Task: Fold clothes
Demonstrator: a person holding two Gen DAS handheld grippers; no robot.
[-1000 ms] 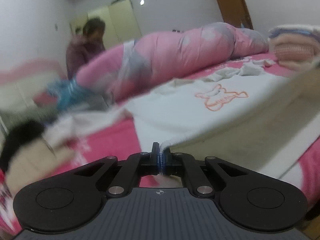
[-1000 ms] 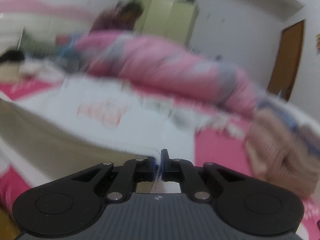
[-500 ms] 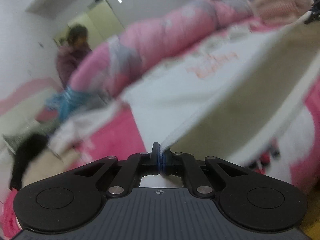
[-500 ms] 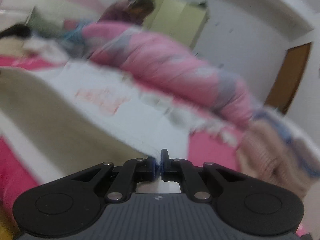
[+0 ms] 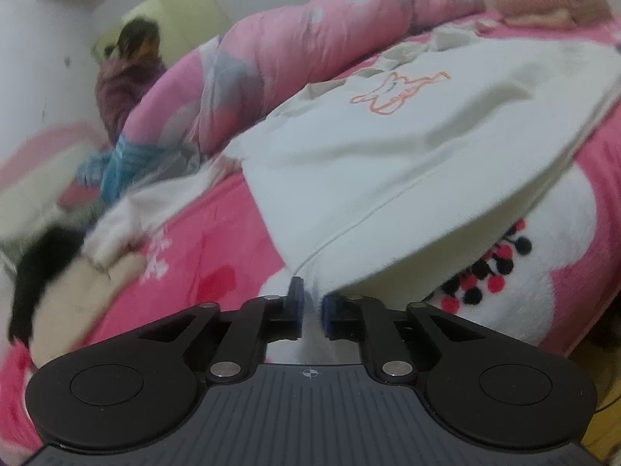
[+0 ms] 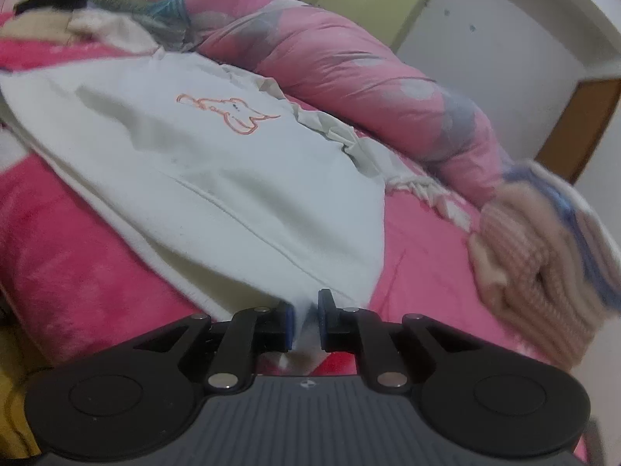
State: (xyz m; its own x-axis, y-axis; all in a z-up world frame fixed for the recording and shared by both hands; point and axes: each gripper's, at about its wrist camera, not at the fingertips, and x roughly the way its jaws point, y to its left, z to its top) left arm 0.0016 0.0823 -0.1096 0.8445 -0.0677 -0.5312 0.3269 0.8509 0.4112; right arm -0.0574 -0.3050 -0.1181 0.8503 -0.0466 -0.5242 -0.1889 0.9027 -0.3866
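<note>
in the left view my left gripper [image 5: 309, 303] was opening, the shirt [image 5: 388, 147] hem loose between its jaws on the bed [image 5: 217, 256]. in the right view my right gripper [image 6: 304, 312] was opening likewise; a snagged hem could drag the fold askew.

The white garment [image 5: 388, 163] is a soft, fleecy top with an orange outline drawing of an animal [image 5: 399, 91] on its upper face. It lies spread on a pink bed cover [image 5: 202, 256], folded so that 1 layer rests over another. A seam line runs across the near part of the cloth, close to the hem. In the right wrist view the same garment [image 6: 217, 163] reaches from the far left down to a near corner, and the drawing [image 6: 229, 114] sits toward its far side. Its far edge, near a long pink quilt [image 6: 349, 77], looks wrinkled and bunched. The near hem hangs slightly lifted off the cover.
</note>
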